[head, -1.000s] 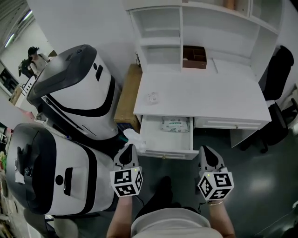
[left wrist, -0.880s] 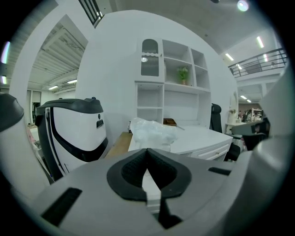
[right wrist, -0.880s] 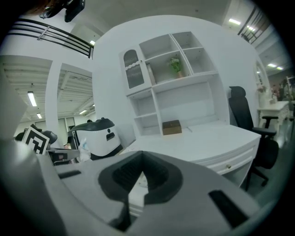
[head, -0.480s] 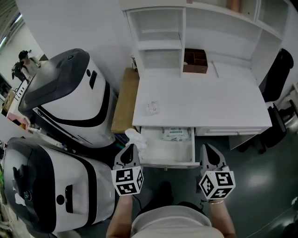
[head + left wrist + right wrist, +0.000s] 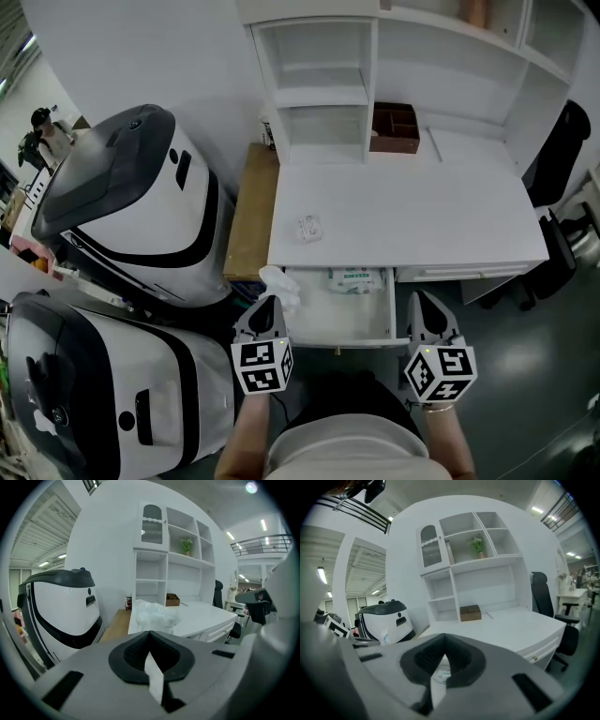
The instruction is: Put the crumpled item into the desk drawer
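White crumpled wad (image 5: 279, 285) clamped in left gripper (image 5: 269, 303), hanging at 9 o'clock of open drawer (image 5: 339, 316), outside rim. Not in yet! Right gripper (image 5: 420, 300) at 3 o'clock, jaws together, empty. Remaining: swing wad over drawer, release.

Packet (image 5: 354, 279) in the drawer (image 5: 323, 317), far half under the desk top (image 5: 412, 206), its print perhaps too small for reading
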A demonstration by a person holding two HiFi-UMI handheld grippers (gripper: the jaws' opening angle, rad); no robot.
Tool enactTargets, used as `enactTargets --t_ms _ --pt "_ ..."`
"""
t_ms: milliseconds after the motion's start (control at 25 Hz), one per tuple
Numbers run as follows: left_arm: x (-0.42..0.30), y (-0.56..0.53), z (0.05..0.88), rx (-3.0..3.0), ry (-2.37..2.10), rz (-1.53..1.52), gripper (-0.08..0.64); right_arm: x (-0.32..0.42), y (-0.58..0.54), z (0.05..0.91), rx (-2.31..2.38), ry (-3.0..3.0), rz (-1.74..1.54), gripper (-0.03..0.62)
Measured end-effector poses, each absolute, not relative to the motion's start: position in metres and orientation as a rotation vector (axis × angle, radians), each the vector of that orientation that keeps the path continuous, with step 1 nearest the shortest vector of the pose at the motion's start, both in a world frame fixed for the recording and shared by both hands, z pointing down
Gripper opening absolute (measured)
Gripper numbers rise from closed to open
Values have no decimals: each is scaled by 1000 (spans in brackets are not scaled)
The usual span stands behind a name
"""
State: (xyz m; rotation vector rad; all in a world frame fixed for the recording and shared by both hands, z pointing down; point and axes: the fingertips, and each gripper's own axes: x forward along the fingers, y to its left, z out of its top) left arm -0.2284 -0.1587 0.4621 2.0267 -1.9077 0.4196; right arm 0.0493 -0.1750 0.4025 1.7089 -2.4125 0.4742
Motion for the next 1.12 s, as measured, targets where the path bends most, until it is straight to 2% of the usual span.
enactTargets --t_ms 1120 --pt "-200 -195 534 1975 -1765 709 -6 75 -222 414 1770 -2395 536 2"
